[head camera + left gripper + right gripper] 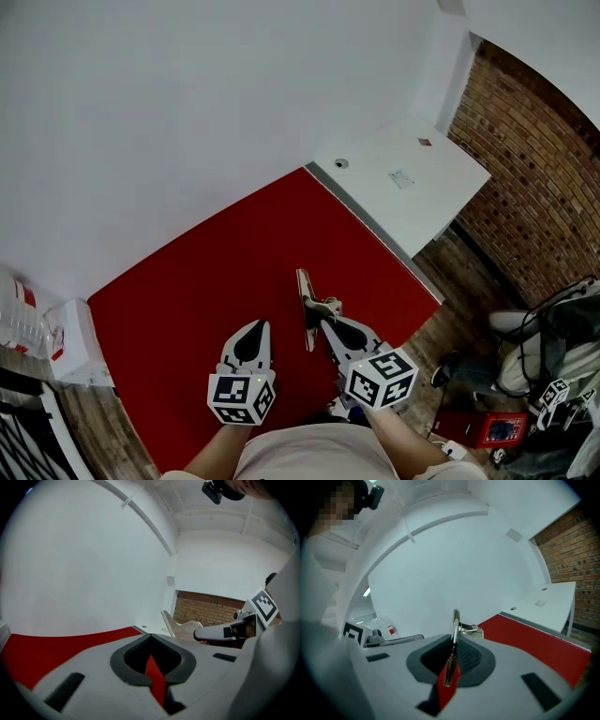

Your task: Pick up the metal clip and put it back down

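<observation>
A long thin metal clip is gripped on edge between the pads of my right gripper, over the near right part of the red mat. In the right gripper view the clip stands upright between the jaws, its spring end sticking out past the tips. I cannot tell whether it touches the mat. My left gripper hovers beside it to the left, shut with nothing in it. From the left gripper view the clip and the right gripper's finger show to the right.
A white table top adjoins the mat's far right edge, with a brick wall behind it. A white box and a plastic bottle stand at the mat's left. Bags and a red box lie on the floor at right.
</observation>
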Motion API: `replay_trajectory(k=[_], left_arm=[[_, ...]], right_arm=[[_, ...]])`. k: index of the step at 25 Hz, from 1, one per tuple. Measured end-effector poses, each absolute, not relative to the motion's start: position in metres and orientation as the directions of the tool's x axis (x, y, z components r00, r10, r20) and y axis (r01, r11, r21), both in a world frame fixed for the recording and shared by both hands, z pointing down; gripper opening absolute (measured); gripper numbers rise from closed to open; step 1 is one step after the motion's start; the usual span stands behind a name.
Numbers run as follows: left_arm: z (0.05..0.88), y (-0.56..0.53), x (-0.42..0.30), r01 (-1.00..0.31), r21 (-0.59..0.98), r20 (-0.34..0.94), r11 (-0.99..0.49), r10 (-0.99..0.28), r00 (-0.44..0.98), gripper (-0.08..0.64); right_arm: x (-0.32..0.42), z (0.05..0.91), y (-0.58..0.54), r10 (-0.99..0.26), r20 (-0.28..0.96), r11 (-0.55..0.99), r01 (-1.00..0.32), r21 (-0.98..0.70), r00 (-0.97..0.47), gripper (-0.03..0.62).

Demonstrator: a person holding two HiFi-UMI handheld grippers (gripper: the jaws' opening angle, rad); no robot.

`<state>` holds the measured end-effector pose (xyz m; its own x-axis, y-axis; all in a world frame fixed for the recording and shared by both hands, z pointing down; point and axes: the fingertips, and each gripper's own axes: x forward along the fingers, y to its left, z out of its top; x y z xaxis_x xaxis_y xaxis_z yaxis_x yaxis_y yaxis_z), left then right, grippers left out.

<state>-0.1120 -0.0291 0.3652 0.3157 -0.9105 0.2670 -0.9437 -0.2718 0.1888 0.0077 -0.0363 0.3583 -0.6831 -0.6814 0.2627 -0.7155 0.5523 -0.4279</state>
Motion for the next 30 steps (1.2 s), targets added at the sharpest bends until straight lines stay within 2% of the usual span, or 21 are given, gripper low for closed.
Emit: replay_trajectory(k=[30], left_arm=[[0.377, -0.024, -0.115, -0.938, 0.201, 0.293, -0.281, -0.897, 0.331, 0.005]], right_arm=[[0.005, 0.363, -0.033, -0.676, 0.282, 0.542, -0.718, -0.437, -0.681, 0.026]])
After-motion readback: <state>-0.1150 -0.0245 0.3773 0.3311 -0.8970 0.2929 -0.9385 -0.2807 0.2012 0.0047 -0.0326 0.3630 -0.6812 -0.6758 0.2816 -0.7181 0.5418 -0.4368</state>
